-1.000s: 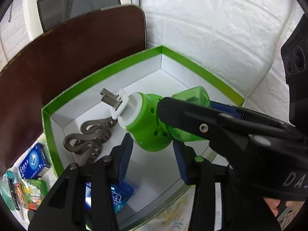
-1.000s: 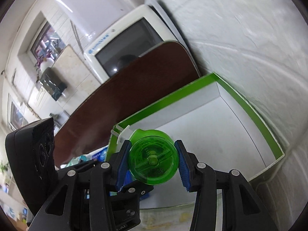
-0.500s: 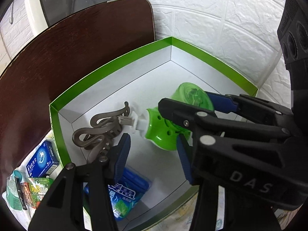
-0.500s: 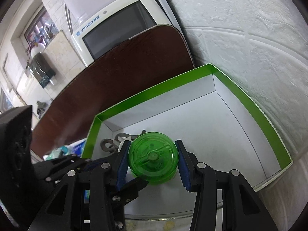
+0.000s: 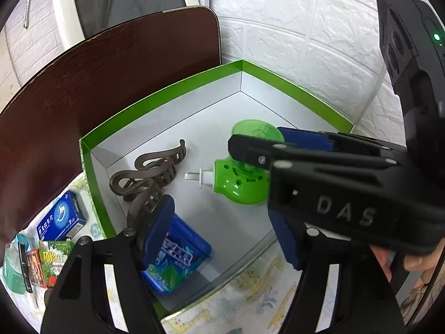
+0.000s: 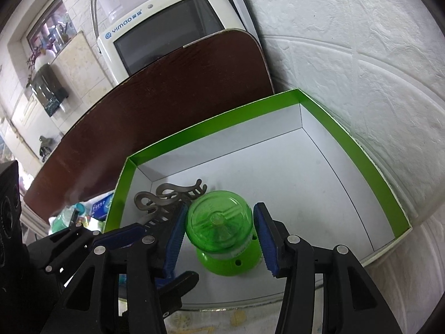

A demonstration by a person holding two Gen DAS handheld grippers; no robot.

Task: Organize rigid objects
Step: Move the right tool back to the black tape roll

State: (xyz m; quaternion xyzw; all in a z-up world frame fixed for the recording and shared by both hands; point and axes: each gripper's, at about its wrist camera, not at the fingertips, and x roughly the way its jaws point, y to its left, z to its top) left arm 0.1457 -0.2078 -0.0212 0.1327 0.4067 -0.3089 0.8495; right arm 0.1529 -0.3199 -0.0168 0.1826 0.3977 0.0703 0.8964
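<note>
A green plug-in mosquito repeller [image 5: 239, 183] with a clear green bottle rests on the floor of the green-rimmed white box [image 5: 167, 97]. It also shows in the right wrist view [image 6: 222, 231]. My right gripper [image 6: 219, 233] is open, its blue pads on either side of the bottle with small gaps. My left gripper [image 5: 222, 231] is open and empty above the box's near side. A brown hair claw [image 5: 150, 178] and a blue pack [image 5: 178, 258] lie in the box.
A dark brown board [image 5: 97, 83] leans behind the box, with a white appliance [image 6: 167, 33] behind it. Small boxes [image 5: 61, 220] and packets lie on the patterned cloth left of the box. A white textured wall [image 6: 347, 41] is on the right.
The right gripper lowered the repeller onto the box floor and opened its jaws. The left gripper drew back toward the box's near side.
</note>
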